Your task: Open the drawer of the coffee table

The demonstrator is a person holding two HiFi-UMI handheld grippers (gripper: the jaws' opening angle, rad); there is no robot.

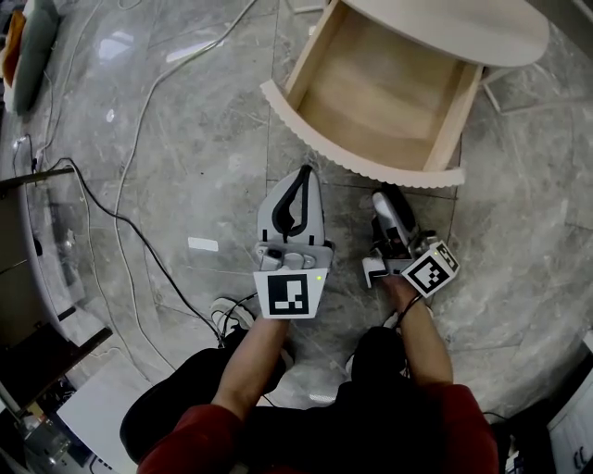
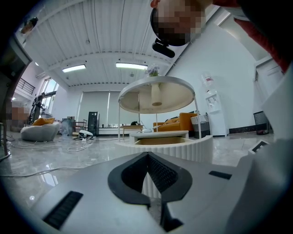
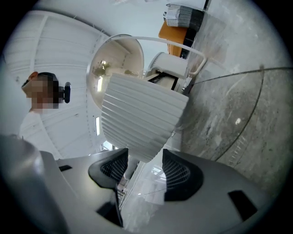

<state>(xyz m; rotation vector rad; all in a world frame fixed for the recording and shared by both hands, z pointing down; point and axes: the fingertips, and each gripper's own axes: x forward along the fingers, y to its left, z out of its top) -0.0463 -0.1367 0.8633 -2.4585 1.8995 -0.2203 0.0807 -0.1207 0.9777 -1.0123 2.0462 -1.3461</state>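
Since the person crouches low on the stone floor (image 1: 185,139), both forearms reach forward from red sleeves (image 1: 435,417), and each hand carries one claw, two in all.

The left gripper (image 2: 147,155) sits nearest and level. Its two pads are pressed together with nothing between them. It looks parked out of the way, pointing at the drawer without touching it, probably because this job needs only one hand.

The right gripper (image 3: 145,155) lies just beside it, rolled onto its side so that its jaws line up with the drawer's curved, ribbed front (image 1: 357,165). They stand wide apart. The lower edge of that front shows just past the tips, and neither pad presses on it, so the claw is empty. I judge the rolled pose suits pinching the thin front panel edge-on.

Beyond the grippers, the single drawer (image 1: 310,65) is pulled well out from under the round tabletop (image 1: 463,28). Its bare wooden inside is open to view and empty. With that much of the box showing, the opening looks done or nearly so.

One coffee table carries this one drawer. Farther left, two cables trail across the floor, one white (image 1: 139,120) and one black (image 1: 120,222), well apart from the drawer.
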